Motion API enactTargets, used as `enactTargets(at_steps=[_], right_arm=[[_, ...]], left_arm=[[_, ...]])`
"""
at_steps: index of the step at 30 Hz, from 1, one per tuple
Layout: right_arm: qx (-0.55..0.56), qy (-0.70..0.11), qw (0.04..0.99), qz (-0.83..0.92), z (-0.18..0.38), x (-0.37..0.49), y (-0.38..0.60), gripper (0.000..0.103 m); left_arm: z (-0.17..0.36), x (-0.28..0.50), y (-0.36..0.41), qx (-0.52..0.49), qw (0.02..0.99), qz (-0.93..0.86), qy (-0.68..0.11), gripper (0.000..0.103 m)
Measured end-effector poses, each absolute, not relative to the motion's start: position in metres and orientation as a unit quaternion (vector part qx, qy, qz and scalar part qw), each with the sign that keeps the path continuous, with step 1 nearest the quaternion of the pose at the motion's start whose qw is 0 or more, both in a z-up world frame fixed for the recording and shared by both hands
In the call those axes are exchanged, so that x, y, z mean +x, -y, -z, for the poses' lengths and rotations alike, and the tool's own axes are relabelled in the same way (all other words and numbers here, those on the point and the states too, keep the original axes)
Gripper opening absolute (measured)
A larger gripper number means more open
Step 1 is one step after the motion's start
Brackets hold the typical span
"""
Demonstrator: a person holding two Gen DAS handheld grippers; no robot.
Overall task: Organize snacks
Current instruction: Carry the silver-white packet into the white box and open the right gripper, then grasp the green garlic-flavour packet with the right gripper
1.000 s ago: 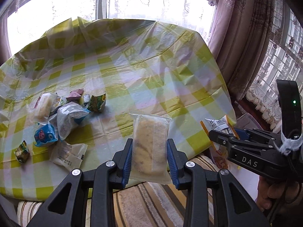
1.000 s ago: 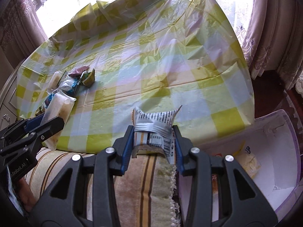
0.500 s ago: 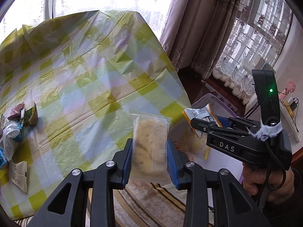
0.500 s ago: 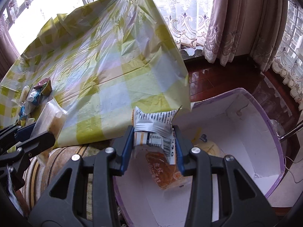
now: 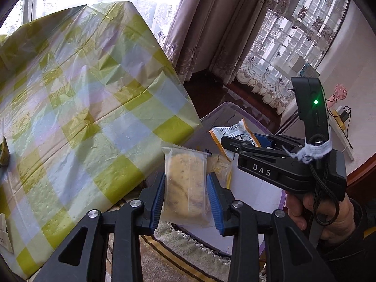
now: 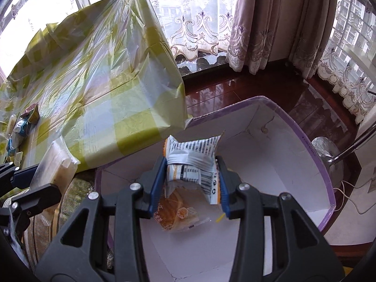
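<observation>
Both grippers have swung away from the table and now hang over the white box with the purple rim (image 6: pixel 312 141), which a second ago sat only at the edge of view. Nearest, the left gripper (image 5: pixel 185 192) clamps a clear-wrapped pale cake (image 5: pixel 184 185) between its blue pads, above the box's near edge. The right gripper (image 6: pixel 191 183) pinches a crumpled white-and-orange snack packet (image 6: pixel 192 162), barcode side up, over the box's inside. Below it, on the white floor of the box, lies a wrapped golden pastry (image 6: pixel 174 213). Farther left, the table under its yellow-checked plastic cloth (image 6: pixel 98 77) carries a small heap of other snacks (image 6: pixel 22 124) near its left side. Beyond stand lace curtains (image 6: pixel 199 35).
</observation>
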State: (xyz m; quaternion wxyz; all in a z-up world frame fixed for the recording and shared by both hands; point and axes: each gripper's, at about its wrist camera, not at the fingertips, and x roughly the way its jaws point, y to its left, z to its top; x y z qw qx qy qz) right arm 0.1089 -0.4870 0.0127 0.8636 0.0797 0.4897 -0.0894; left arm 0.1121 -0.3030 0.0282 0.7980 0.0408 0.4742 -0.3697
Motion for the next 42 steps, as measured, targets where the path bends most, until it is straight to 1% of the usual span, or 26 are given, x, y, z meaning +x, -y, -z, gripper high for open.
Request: enactTargets(at_steps=[2, 3, 4, 7, 10, 18, 23, 31, 38, 42], right_arm=[[0.076, -0.492, 0.862, 0.095, -0.012, 0.108, 0.487, 0.046], [0.075, -0.494, 0.861, 0.098, -0.012, 0.109, 0.487, 0.048], [0.074, -0.495, 0.86, 0.101, -0.011, 0.11, 0.487, 0.055], [0.083, -0.492, 0.861, 0.098, -0.011, 0.112, 0.484, 0.066], [0.09, -0.492, 0.861, 0.092, -0.013, 0.115, 0.478, 0.073], [0.087, -0.48, 0.869, 0.076, -0.026, 0.126, 0.446, 0.076], [0.083, -0.471, 0.877, 0.05, -0.035, 0.138, 0.41, 0.077], [0.101, -0.45, 0.887, 0.027, -0.044, 0.156, 0.36, 0.077], [0.097, -0.437, 0.894, 0.012, -0.049, 0.173, 0.316, 0.078], [0.096, -0.431, 0.897, 0.001, -0.049, 0.182, 0.293, 0.08]], left_arm=[[-0.028, 0.112, 0.303, 0.039, 0.797, 0.372, -0.474, 0.049], [-0.029, 0.112, 0.302, 0.036, 0.798, 0.372, -0.473, 0.058], [-0.03, 0.112, 0.3, 0.031, 0.799, 0.373, -0.47, 0.062], [-0.033, 0.114, 0.293, 0.019, 0.805, 0.368, -0.465, 0.063], [-0.034, 0.12, 0.281, 0.008, 0.815, 0.35, -0.461, 0.064], [-0.045, 0.134, 0.233, -0.01, 0.859, 0.283, -0.427, 0.064], [-0.049, 0.143, 0.189, -0.031, 0.883, 0.232, -0.406, 0.064], [-0.05, 0.153, 0.109, -0.079, 0.914, 0.135, -0.374, 0.064], [-0.049, 0.151, 0.025, -0.128, 0.93, 0.027, -0.342, 0.064], [-0.044, 0.15, -0.021, -0.139, 0.93, -0.021, -0.34, 0.064]])
